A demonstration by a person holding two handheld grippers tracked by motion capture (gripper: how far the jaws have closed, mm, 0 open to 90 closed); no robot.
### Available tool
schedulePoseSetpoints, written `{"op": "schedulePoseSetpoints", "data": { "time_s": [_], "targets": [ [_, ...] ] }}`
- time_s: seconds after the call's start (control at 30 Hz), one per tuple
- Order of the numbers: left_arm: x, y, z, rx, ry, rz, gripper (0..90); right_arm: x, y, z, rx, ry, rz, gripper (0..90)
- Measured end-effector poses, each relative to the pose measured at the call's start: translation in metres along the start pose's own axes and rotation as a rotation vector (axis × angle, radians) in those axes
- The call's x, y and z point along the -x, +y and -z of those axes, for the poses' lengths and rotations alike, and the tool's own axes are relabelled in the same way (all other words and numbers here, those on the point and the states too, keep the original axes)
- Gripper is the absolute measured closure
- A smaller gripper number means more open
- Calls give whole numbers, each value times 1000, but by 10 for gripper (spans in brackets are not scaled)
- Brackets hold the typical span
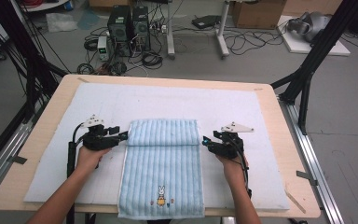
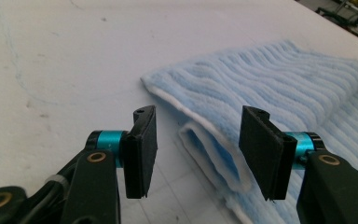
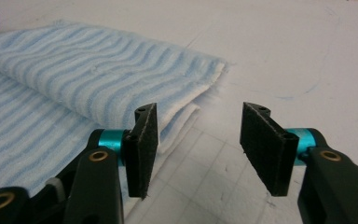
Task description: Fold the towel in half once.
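Note:
A light blue striped towel [image 1: 162, 177] with a small rabbit picture lies on the white mat. Its far part is folded back over itself into a thick band [image 1: 164, 132]. My left gripper [image 1: 123, 136] sits at the band's left end, open. In the left gripper view the towel's [image 2: 270, 79] layered edge lies between the spread jaws of the left gripper [image 2: 198, 149], and neither pad presses on it. At the band's right end my right gripper [image 1: 206, 142] is open too. In the right gripper view the towel's [image 3: 74, 70] corner lies beside one jaw of the right gripper [image 3: 198, 149], whose gap is mostly over bare mat.
The white mat [image 1: 242, 107] covers most of the wooden table [image 1: 293, 158]. The towel's near end hangs over the table's front edge. Black frame posts [image 1: 307, 70] stand at both sides. Computers [image 1: 128, 23] and cables lie on the floor beyond.

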State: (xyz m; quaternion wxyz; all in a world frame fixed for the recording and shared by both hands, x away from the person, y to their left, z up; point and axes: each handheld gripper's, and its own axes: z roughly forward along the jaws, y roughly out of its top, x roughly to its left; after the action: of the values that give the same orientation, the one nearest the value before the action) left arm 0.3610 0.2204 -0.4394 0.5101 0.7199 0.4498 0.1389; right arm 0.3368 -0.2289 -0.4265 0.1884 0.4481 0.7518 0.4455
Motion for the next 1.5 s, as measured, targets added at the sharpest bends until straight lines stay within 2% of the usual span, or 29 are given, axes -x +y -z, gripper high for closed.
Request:
{"op": "schedulePoseSetpoints", "data": {
  "time_s": [0.07,0.1,0.3,0.43,0.57,0.63,0.7,0.77,0.83,0.87,0.9,0.93,1.03,1.1,1.17,1.27,1.37,1.47,1.5],
  "targets": [
    [-3,4,-3,23,17,22,465,2,0,1,5,-7,-5,419],
    [-5,6,-7,17,19,35,465,2,0,1,5,-7,-5,419],
    [-12,25,-29,-29,53,49,460,5,-1,3,10,-13,-21,403],
    [-12,33,-47,-79,69,37,451,7,-2,4,7,-16,-24,391],
    [-8,32,-60,-101,86,6,466,7,-2,2,7,-13,-17,378],
    [-7,26,-67,-152,97,-15,472,7,-2,2,3,-13,-20,377],
    [-4,24,-69,-161,107,-47,488,8,-2,2,2,-10,-24,373],
    [-1,24,-70,-168,84,-77,579,9,-2,2,7,-12,-19,369],
    [3,23,-71,-185,106,-159,699,9,-2,2,8,-12,-26,365],
    [3,23,-71,-187,101,-163,743,10,-2,2,5,-12,-28,362],
    [3,23,-70,-186,94,-158,743,10,-2,2,5,-12,-28,362],
    [2,23,-70,-185,83,-154,825,11,-3,2,5,-17,-30,355],
    [3,23,-71,-184,69,-164,865,11,-3,2,1,-16,-31,352],
    [3,23,-70,-184,57,-164,868,11,-3,2,0,-17,-33,349],
    [3,24,-69,-171,45,-147,869,11,-3,1,2,-20,-32,344],
    [2,28,-63,-117,35,-119,869,12,1,-3,-8,-24,-25,334],
    [2,31,-58,-79,20,-82,868,13,9,-8,-8,-11,-26,329],
    [1,33,-55,-72,13,-80,868,16,18,-17,-24,0,-37,328],
    [1,33,-54,-65,13,-77,867,19,25,-25,-38,9,-50,331]
  ]
}}
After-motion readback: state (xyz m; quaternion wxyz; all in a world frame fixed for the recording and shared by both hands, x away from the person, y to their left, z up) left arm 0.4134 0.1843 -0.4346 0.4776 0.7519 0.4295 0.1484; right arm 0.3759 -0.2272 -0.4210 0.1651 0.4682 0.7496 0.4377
